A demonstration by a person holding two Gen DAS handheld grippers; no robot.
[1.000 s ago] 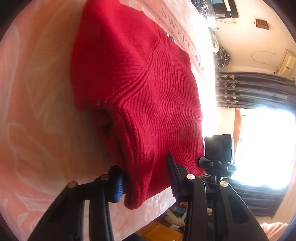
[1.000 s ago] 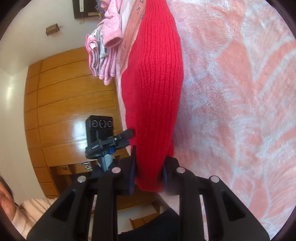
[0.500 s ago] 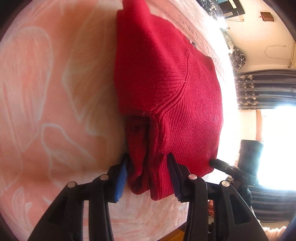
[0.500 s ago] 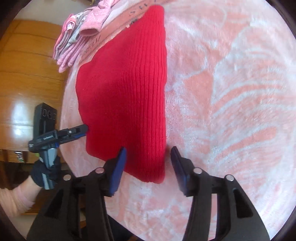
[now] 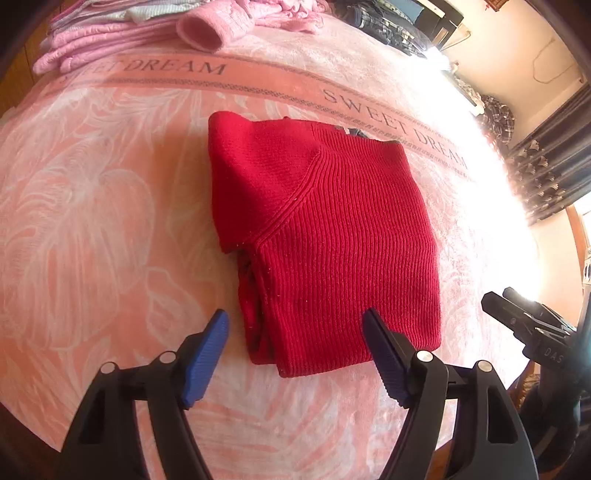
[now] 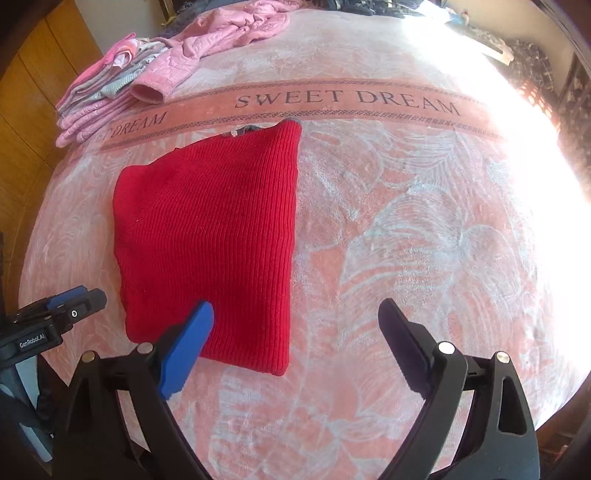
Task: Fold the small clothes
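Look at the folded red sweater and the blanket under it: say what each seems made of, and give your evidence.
Red sweater: knitted yarn, probably wool or acrylic; fine ribs run down it, matte and thick at the folded edges.
Blanket: soft plush fleece, likely synthetic; its fuzzy nap blurs the printed leaves and catches a slight sheen in sunlight.

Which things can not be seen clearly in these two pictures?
- Red sweater: its inner layers, in both views, hidden by its own top fold.
- Dark item behind the sweater: mostly covered by it.
- Blanket, right side: washed out by sunlight.
- Pink clothes pile: cut off by the left wrist view's edge.
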